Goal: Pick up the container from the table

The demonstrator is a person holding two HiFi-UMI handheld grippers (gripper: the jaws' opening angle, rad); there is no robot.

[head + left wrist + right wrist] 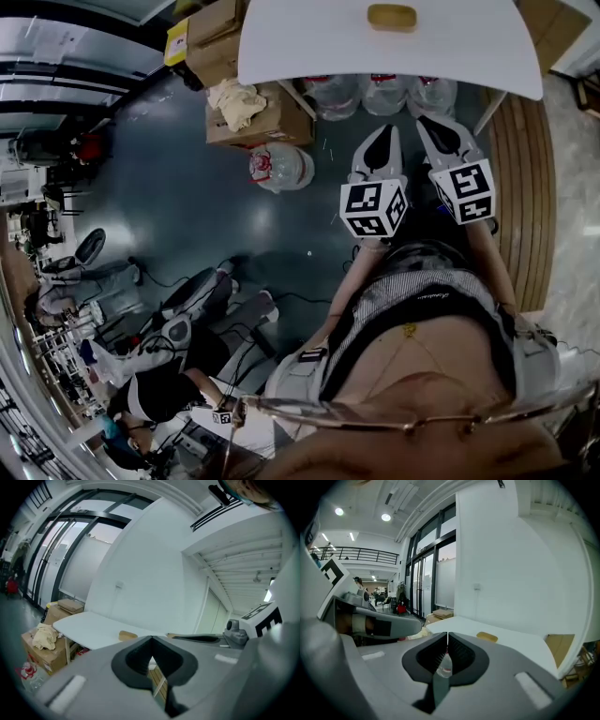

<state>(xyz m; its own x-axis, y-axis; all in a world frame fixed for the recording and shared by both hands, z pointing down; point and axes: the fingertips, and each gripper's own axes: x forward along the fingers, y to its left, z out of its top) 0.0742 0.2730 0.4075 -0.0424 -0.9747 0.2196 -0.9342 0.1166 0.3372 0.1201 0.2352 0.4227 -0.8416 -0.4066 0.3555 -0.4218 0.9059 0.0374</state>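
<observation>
- My left gripper hangs close in front of the person's body, above the dark floor and short of the table. In the left gripper view its jaws meet at the tips, pressed together with nothing between them. Only floor shows through the gap behind the tips.
- My right gripper sits just beside the left one, and the two marker cubes are nearly touching. In the right gripper view its jaws are also drawn together at the tips and grip nothing. The clear bottle seen through the gap stands far behind them.
- Both grippers point toward the table's near edge, and neither one reaches it.
- A clear plastic bottle lies on the floor to the left of the grippers.
- Large water bottles stand under the table's near edge. A cardboard box with a crumpled cloth on it sits by the near left corner.
- The container, a small tan oval, rests on the white tabletop. It is well in from the near edge and about midway between the left and right edges.
- It lies well apart from both grippers and straight ahead of them. It shows just left of the closed tips in the left gripper view and just right of them in the right gripper view.
</observation>
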